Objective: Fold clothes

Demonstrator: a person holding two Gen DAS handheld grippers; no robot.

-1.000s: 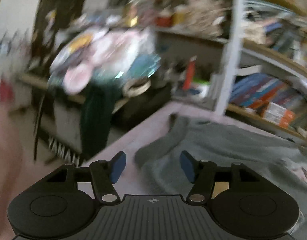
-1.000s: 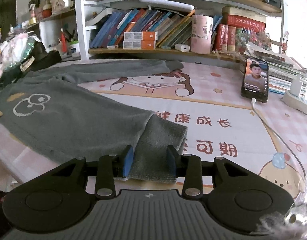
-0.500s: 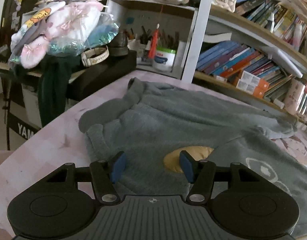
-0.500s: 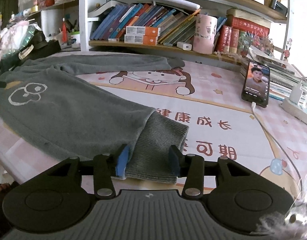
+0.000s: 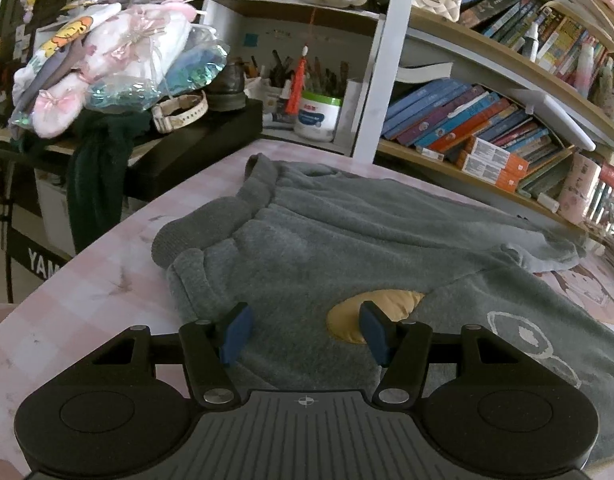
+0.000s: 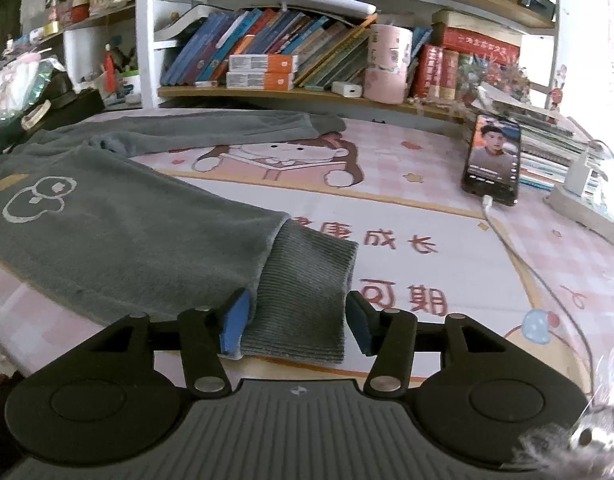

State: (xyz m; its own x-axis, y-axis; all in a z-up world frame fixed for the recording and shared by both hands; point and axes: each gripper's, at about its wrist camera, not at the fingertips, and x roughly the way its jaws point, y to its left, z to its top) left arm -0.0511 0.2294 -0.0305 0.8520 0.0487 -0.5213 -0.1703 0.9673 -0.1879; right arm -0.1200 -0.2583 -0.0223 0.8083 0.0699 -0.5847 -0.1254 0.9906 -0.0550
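Observation:
Grey fleece trousers (image 5: 347,240) lie spread flat on the pink printed table mat (image 6: 427,216). They carry a tan patch (image 5: 381,308) and a white outline print (image 6: 37,198). In the left wrist view my left gripper (image 5: 305,334) is open, low over the waist end, its blue pads either side of fabric beside the patch. In the right wrist view my right gripper (image 6: 295,324) is open with the ribbed ankle cuff (image 6: 307,292) of the near leg lying between its jaws. The far leg (image 6: 211,130) stretches along the back.
A phone (image 6: 493,160) leans on a book stack at the right, with its white cable (image 6: 519,252) running across the mat. A power strip (image 6: 587,216) lies beyond it. Bookshelves (image 6: 299,56) line the back. A cluttered black stand (image 5: 195,140) sits past the table's left edge.
My left gripper swung from the room's left side onto the trousers' waist end and came lower. My right gripper's jaws opened wider around the ankle cuff.

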